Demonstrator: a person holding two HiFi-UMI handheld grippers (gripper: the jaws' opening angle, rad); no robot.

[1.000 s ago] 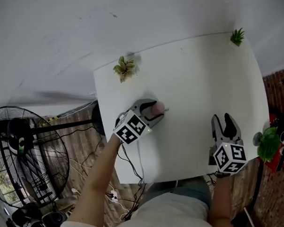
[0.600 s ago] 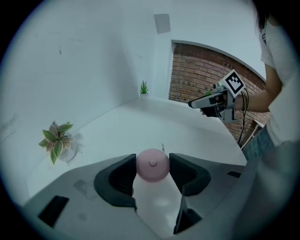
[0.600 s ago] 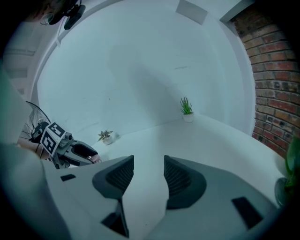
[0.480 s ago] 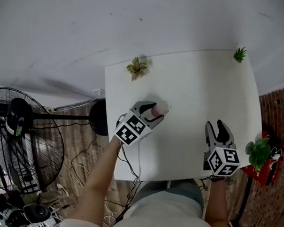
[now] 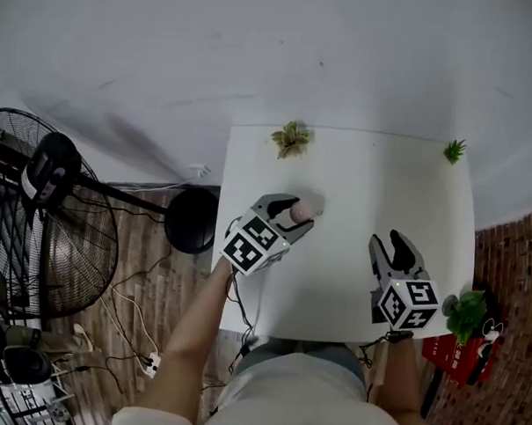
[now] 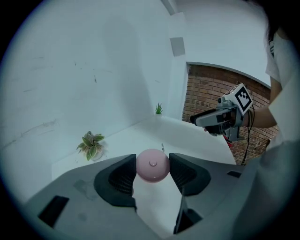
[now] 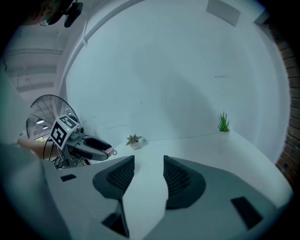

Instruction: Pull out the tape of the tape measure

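White table (image 5: 364,189), pink tape measure (image 6: 153,165) within left claw (image 5: 296,213), right claw (image 7: 148,167) agape

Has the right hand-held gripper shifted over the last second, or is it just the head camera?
Yes, slightly. Against the table's right edge, the right hand-held gripper has drifted left, toward the tape measure in the left hand-held gripper.

- Surface (image 5: 364,181): smaller, lower and squarer in the head view.
- Fan (image 5: 49,233): risen at left, more of it showing.
- Right gripper (image 5: 390,243): shifted leftward with the surface.
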